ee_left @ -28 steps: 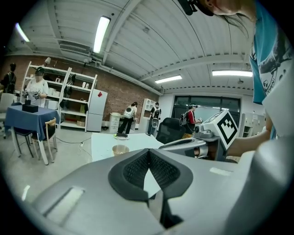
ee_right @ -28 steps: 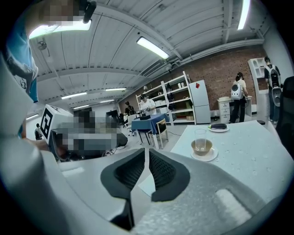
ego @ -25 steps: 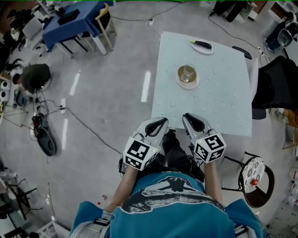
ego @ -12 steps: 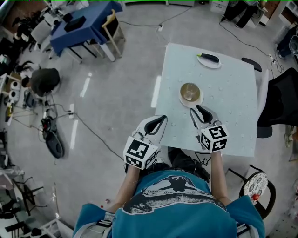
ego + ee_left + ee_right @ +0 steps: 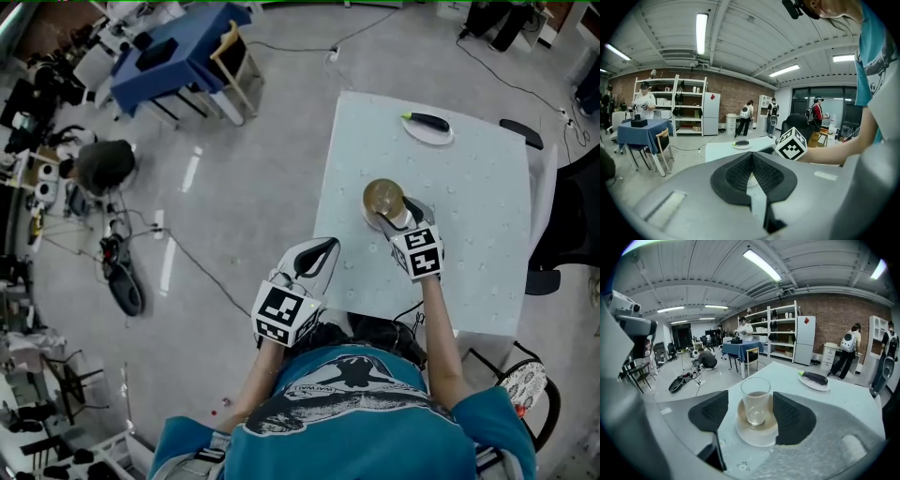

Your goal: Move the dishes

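The right gripper (image 5: 751,412) has just been opening its jaws. They stand wide either side of the glass (image 5: 755,399), which sits on a saucer (image 5: 757,436) on the table (image 5: 469,272). The left gripper (image 5: 751,171) is closed and empty.

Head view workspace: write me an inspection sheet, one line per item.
Surface: white table with a faint print.
Job's things: glass upright on a saucer; plate holding an eggplant near the far edge.
Clutter: nothing seen on the table besides the dishes; black gear on the floor at left.
Grippers: right gripper open, its fingers have just been opening and stand either side of the glass without touching it; left gripper shut, empty, by the table's near left edge.
Cables: one cable trails across the floor.
Surroundings: blue table, wooden chair, shelves, people standing behind.
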Demonstrator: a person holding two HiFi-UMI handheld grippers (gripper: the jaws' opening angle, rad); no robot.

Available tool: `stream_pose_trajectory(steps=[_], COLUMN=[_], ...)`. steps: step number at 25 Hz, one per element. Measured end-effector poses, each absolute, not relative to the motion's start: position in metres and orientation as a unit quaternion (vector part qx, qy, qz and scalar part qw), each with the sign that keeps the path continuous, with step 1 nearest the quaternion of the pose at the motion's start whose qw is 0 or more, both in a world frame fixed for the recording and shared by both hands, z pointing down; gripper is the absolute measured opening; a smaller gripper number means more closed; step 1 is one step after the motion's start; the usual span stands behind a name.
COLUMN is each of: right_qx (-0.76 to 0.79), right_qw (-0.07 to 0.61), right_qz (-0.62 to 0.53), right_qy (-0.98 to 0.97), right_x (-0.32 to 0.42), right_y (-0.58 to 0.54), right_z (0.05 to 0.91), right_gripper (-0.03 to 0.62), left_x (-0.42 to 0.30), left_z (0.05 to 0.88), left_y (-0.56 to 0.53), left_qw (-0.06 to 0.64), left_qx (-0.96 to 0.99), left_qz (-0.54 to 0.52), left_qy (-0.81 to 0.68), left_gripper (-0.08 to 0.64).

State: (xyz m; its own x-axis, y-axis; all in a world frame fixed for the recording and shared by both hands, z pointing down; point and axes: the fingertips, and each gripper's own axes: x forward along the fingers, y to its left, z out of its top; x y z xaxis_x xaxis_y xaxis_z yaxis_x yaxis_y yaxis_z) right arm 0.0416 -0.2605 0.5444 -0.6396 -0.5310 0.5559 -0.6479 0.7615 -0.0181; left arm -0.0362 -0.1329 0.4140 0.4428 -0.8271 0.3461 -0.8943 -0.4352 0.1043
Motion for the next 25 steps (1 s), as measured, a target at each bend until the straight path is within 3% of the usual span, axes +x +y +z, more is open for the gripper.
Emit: stream_pose_trajectory(steps=[13, 25], right_qx=[0.294, 0.333], right_qw=[0.281, 0.238], right_qz=[0.156, 0.147], right_qy=[-0.9, -0.9], right_x=[0.015, 0.013], right_y=[-0.287, -0.289], right_z=[0.593, 0.594], right_gripper=[0.308, 0.276], left_x=[-0.033, -0.037], left_z=[0.428, 0.438], left_y=[-0.138, -0.147], left_qw=[0.168, 0.175], left_qx=[0.822, 0.843], left_qz=[0.15, 0.159], left_qy=[-0.524, -0.484], left_gripper=[0.015, 0.015])
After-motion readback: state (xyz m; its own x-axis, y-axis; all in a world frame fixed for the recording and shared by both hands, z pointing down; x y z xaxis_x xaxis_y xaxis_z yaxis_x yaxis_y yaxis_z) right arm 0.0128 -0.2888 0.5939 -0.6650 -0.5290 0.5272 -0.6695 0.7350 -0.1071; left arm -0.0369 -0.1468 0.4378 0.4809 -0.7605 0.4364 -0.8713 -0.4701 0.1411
